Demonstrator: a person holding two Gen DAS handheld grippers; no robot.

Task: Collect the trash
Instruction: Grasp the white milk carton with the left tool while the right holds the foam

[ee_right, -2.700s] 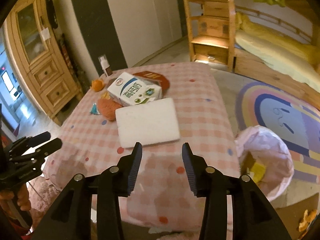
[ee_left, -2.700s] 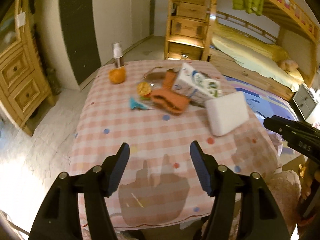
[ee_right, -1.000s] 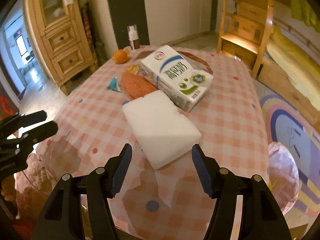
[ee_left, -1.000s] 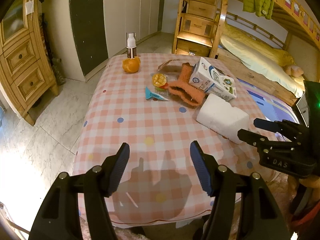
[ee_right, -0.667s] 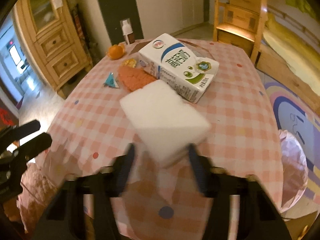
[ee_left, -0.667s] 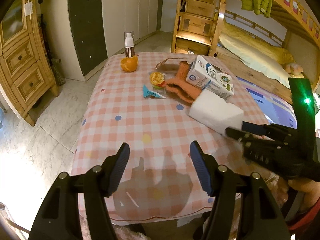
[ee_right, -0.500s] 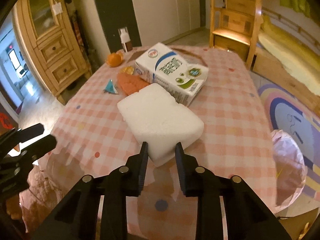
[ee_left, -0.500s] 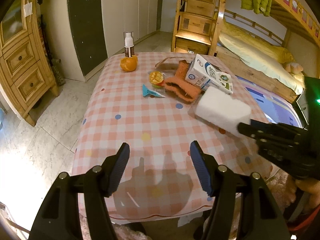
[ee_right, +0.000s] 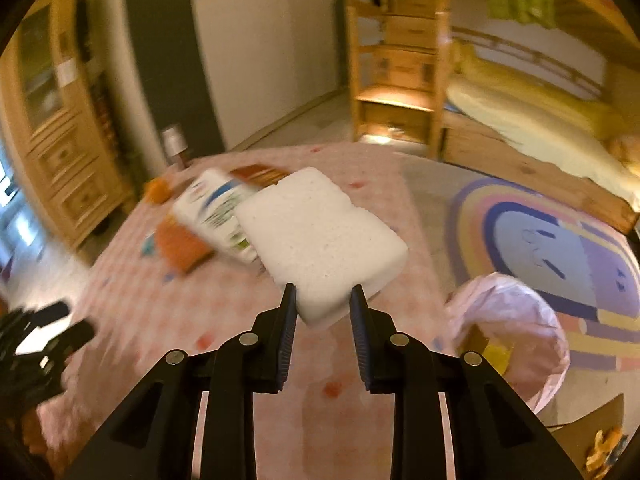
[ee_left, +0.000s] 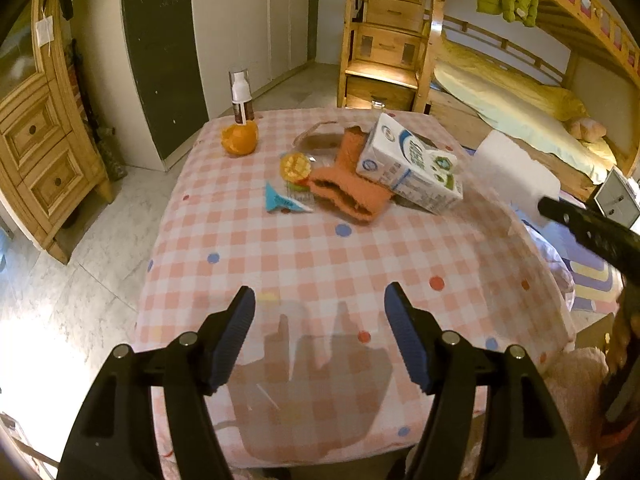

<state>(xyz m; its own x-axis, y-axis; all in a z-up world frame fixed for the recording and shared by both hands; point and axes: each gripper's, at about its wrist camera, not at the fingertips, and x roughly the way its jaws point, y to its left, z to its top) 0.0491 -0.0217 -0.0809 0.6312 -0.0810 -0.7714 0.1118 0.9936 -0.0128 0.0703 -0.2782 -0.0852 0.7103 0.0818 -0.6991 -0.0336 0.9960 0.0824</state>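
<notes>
My right gripper [ee_right: 323, 304] is shut on a white foam block [ee_right: 320, 236] and holds it in the air above the table's right side; the block also shows in the left wrist view [ee_left: 512, 172]. A pink-lined trash bin [ee_right: 516, 332] stands on the floor to the right of the table. On the checked tablecloth [ee_left: 320, 256] lie a milk carton [ee_left: 408, 168], an orange cloth [ee_left: 348, 192], a blue wrapper [ee_left: 284, 204], a yellow fruit cup [ee_left: 296, 166] and an orange [ee_left: 240, 140]. My left gripper [ee_left: 320, 336] is open and empty over the table's near edge.
A pump bottle [ee_left: 241, 98] stands at the table's far left corner. A wooden cabinet [ee_left: 36, 136] is at the left, wooden bunk-bed stairs [ee_left: 388, 40] and a bed [ee_left: 520, 108] behind. A rainbow rug [ee_right: 548, 248] covers the floor at the right.
My right gripper closed on the foam block, lifted it off the table and swung it right toward the bin. The left gripper stayed open and nearly still.
</notes>
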